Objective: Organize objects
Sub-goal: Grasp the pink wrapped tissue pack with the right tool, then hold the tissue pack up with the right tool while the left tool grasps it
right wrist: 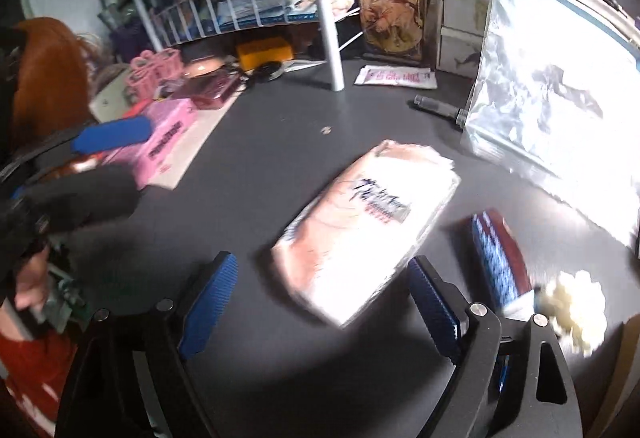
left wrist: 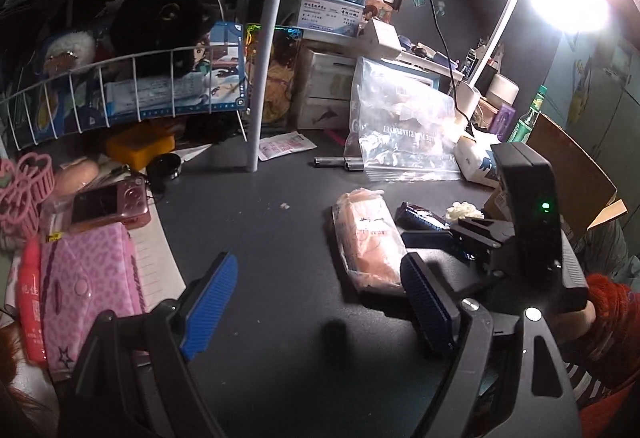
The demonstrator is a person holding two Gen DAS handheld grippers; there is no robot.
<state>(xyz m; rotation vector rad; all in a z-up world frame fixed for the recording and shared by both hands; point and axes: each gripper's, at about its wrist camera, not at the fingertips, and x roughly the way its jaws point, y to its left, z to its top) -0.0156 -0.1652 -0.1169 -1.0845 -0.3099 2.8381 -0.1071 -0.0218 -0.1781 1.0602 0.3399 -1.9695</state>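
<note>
Your 2 grippers stand wide apart, gripping nothing: the left gripper (left wrist: 320, 310) over bare dark desk (left wrist: 280, 238), the right gripper (right wrist: 322, 302) just before the pink tissue pack (right wrist: 360, 234). Beyond lie a dark snack packet (right wrist: 496, 258), then a clear plastic bag (right wrist: 560, 109).

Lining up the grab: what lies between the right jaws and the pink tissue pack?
Nothing: in the right wrist view the pink tissue pack lies just ahead of the open right gripper, only bare dark desk between.
</note>
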